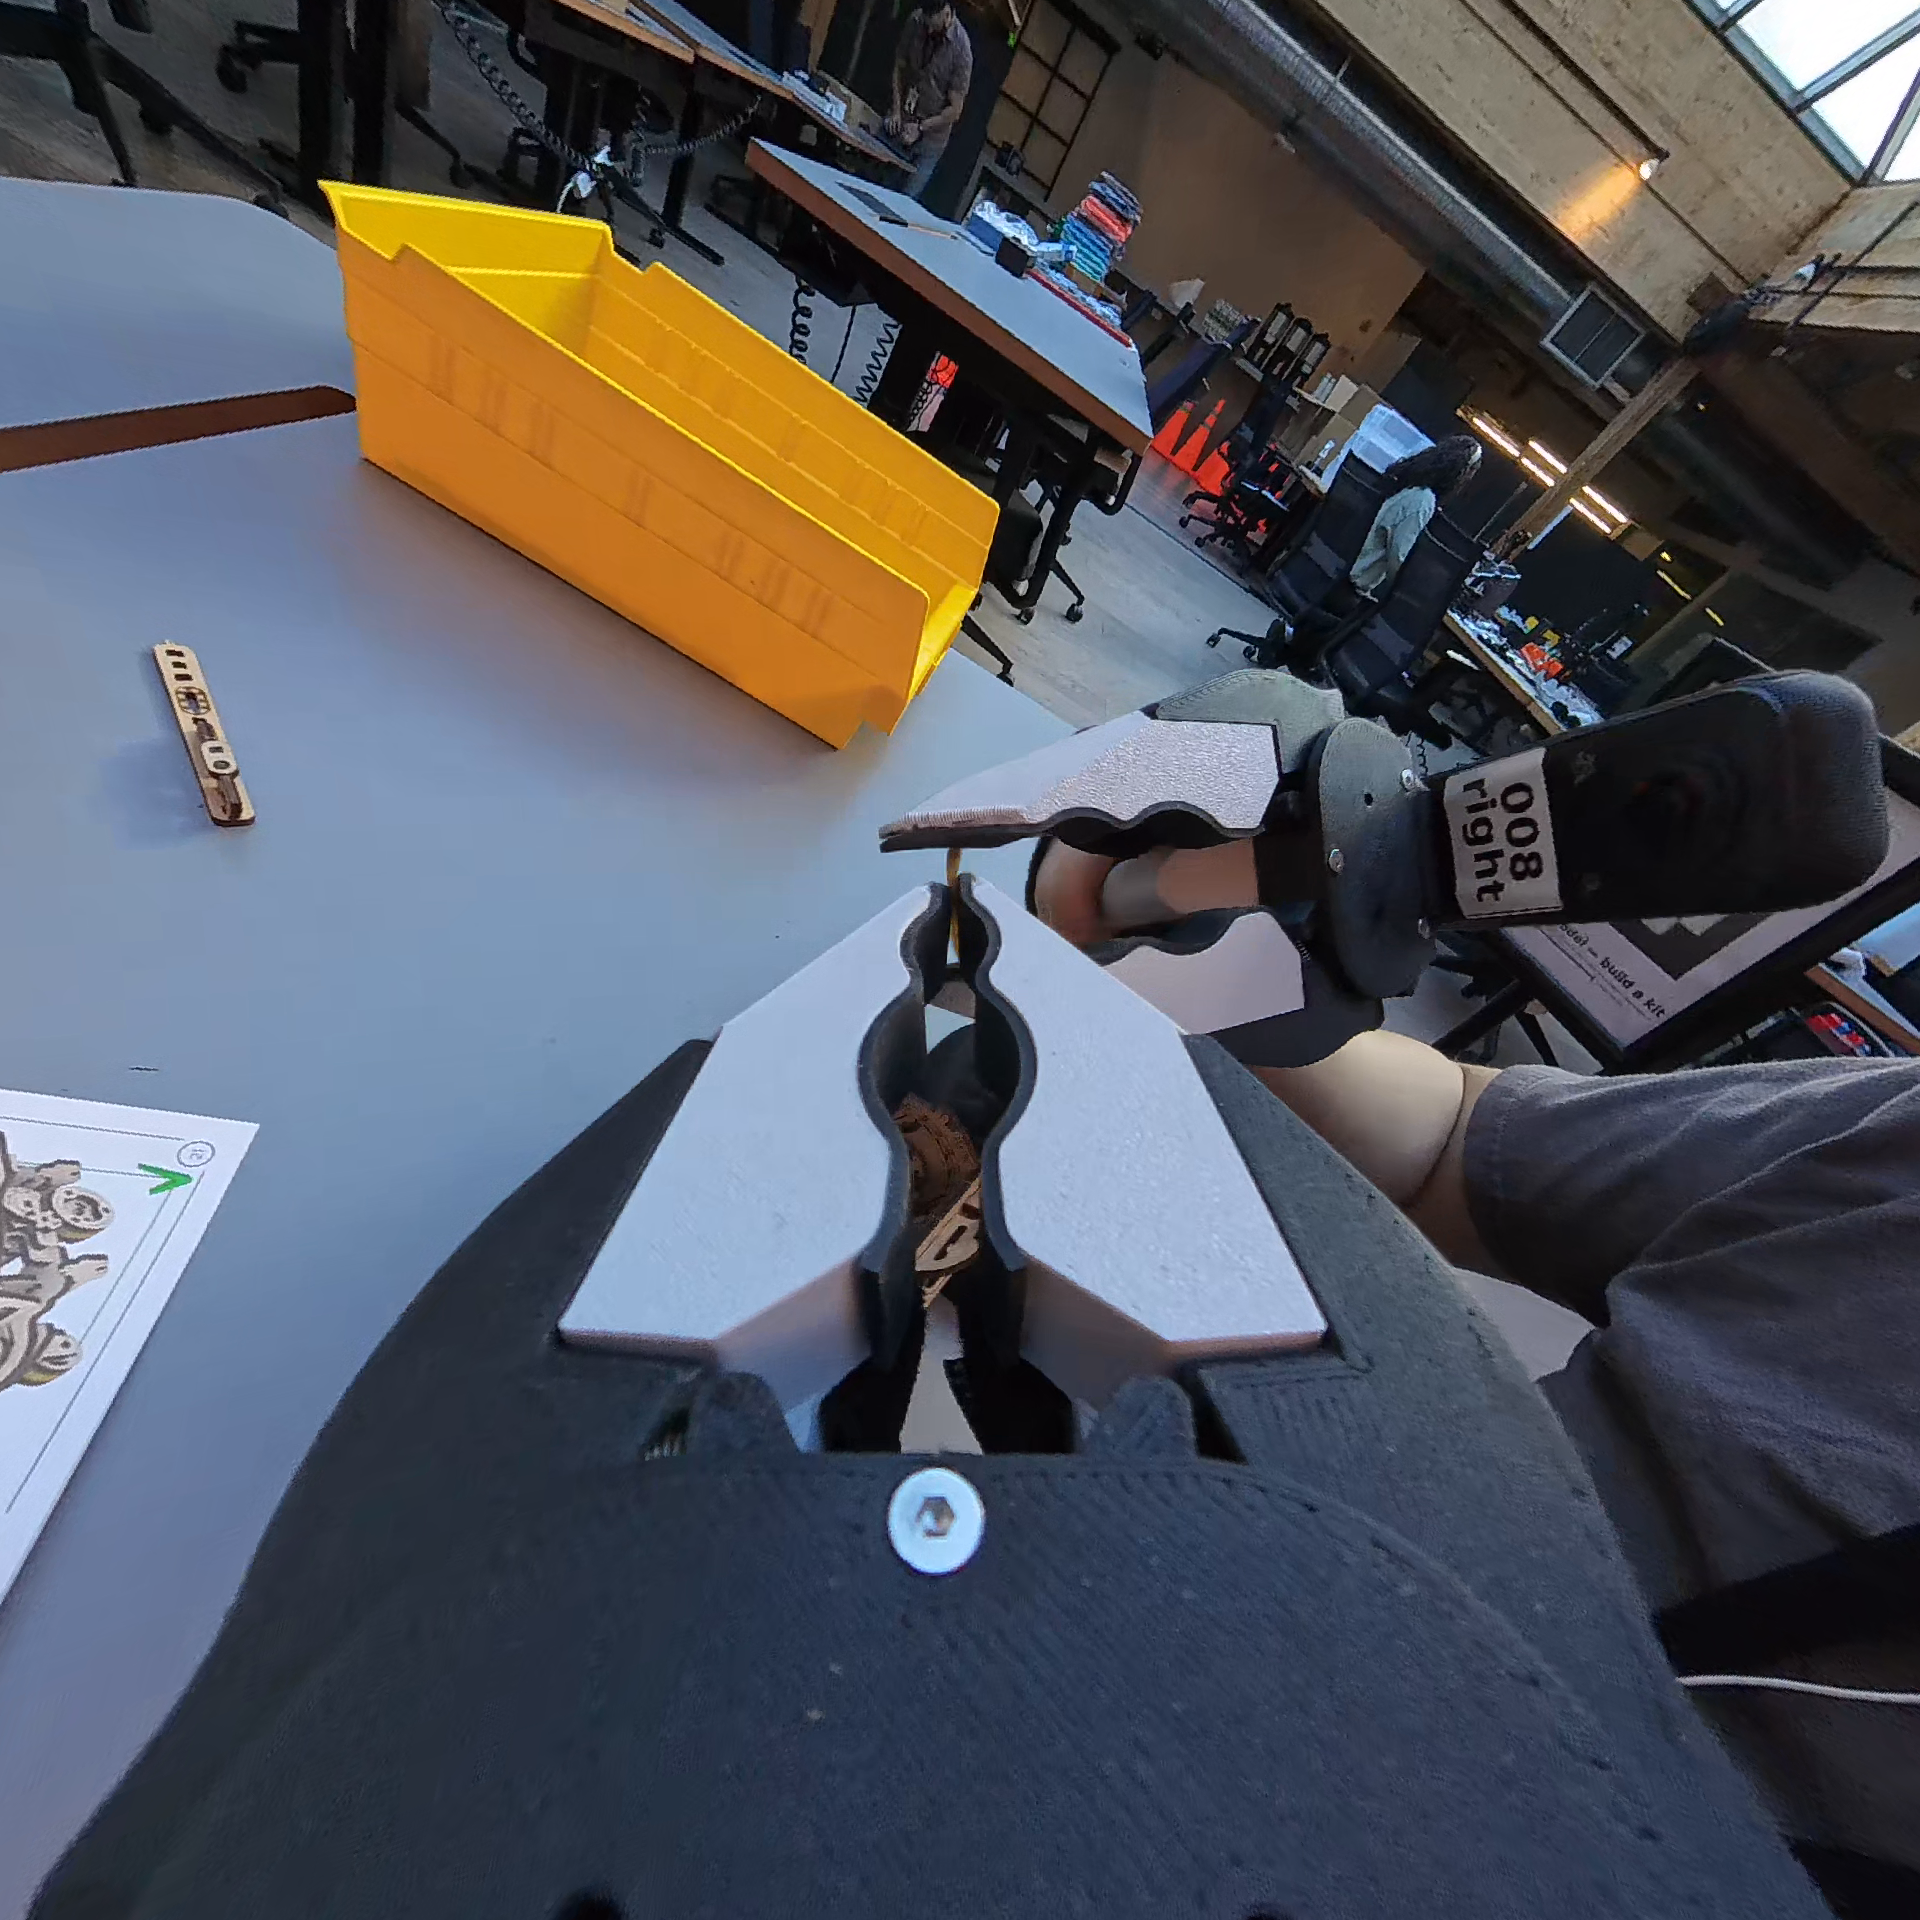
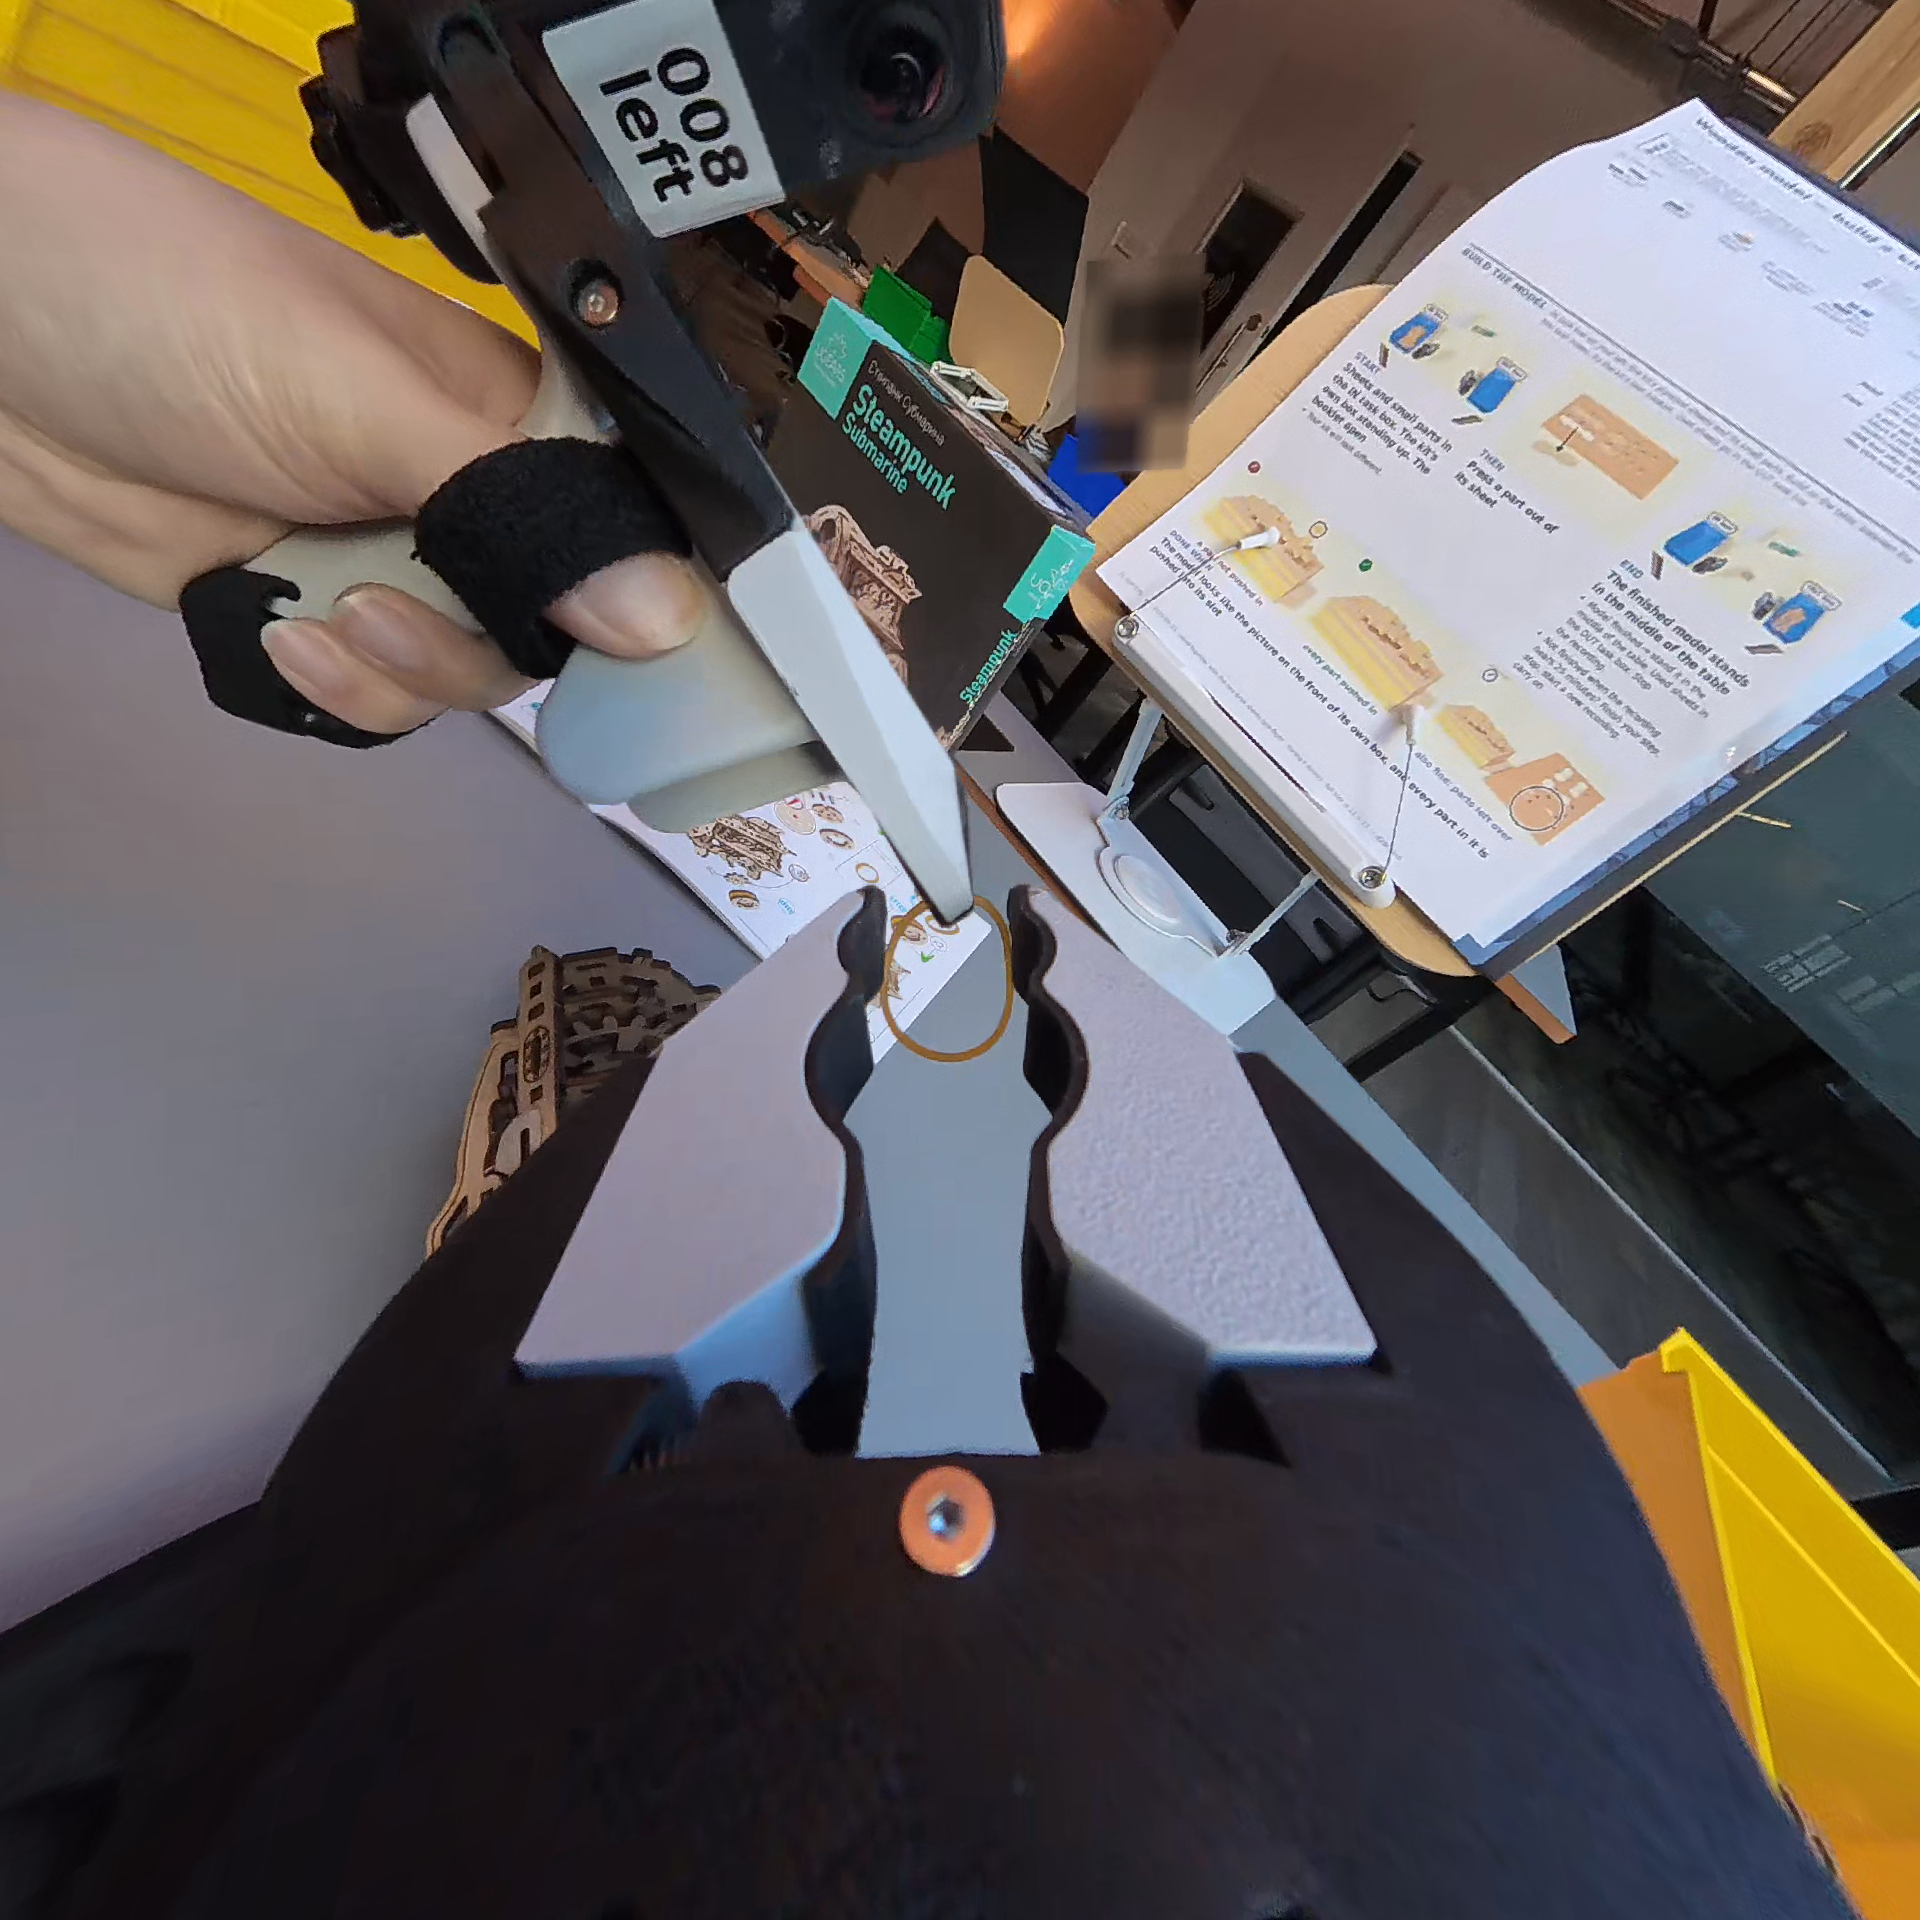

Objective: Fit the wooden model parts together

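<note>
In the left wrist view, at nine o'clock, a small wooden strip (image 1: 204, 734) lies flat on the grey table (image 1: 499, 831), well apart from everything else. Lower, at about eight o'clock, the corner of a printed instruction sheet (image 1: 94, 1247) lies on the table edge. At eleven o'clock stands a yellow bin (image 1: 644, 457), empty as far as its inside shows. In the middle, the left gripper (image 1: 954, 896) has its jaws closed on a thin tan rubber band (image 1: 952, 883), which pokes out past the fingertips; through the gap farther back a piece of the wooden model (image 1: 940, 1195) shows below. At three o'clock the right gripper (image 1: 940, 862) comes in from the side, its upper finger just over the band's top edge.

In the right wrist view, at nine o'clock, the wooden model stands on the table beside the gripper body. In the middle, the right gripper's jaws stand apart, with the band's loop hanging between the pads; I cannot tell whether either pad touches it. The left gripper's tip pinches the loop's top from twelve o'clock. Behind, at one o'clock, a dark kit box (image 2: 914, 540) stands upright, and at two o'clock a board on a stand carries an instruction page (image 2: 1558, 520).
</note>
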A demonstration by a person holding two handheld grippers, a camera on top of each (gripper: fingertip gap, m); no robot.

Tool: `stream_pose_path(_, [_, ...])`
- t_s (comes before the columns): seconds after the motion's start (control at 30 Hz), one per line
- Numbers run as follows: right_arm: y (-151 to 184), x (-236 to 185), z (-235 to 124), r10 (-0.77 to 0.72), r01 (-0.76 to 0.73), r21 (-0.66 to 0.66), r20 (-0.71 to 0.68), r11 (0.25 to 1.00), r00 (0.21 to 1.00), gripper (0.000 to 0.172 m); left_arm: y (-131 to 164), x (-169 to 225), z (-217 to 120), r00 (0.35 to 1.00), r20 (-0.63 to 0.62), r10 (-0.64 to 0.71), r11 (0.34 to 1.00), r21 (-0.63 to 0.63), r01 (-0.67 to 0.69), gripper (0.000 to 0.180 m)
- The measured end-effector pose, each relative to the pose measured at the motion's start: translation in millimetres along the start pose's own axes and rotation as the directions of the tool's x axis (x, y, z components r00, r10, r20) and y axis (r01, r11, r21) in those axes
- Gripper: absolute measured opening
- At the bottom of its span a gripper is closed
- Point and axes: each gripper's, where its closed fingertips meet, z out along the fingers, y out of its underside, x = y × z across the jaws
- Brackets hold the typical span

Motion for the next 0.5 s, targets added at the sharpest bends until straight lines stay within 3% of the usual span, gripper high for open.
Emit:
stream_pose_path(0.3, [8, -3, -1, 0.025, -0.024, -0.044, 0.021, 0.999, 0.999, 0.009, 5, -9, -1, 1.0, 0.025, -0.012, 1.0, -0.013, 0.013, 0.0])
stream_pose_path(0.5, [11, -4, -2, 0.006, -0.005, -0.046, 0.024, 0.999, 1.0, 0.013, 6, -14, -2, 0.998, 0.021, -0.053, 0.999, -0.001, 0.053, 0.0])
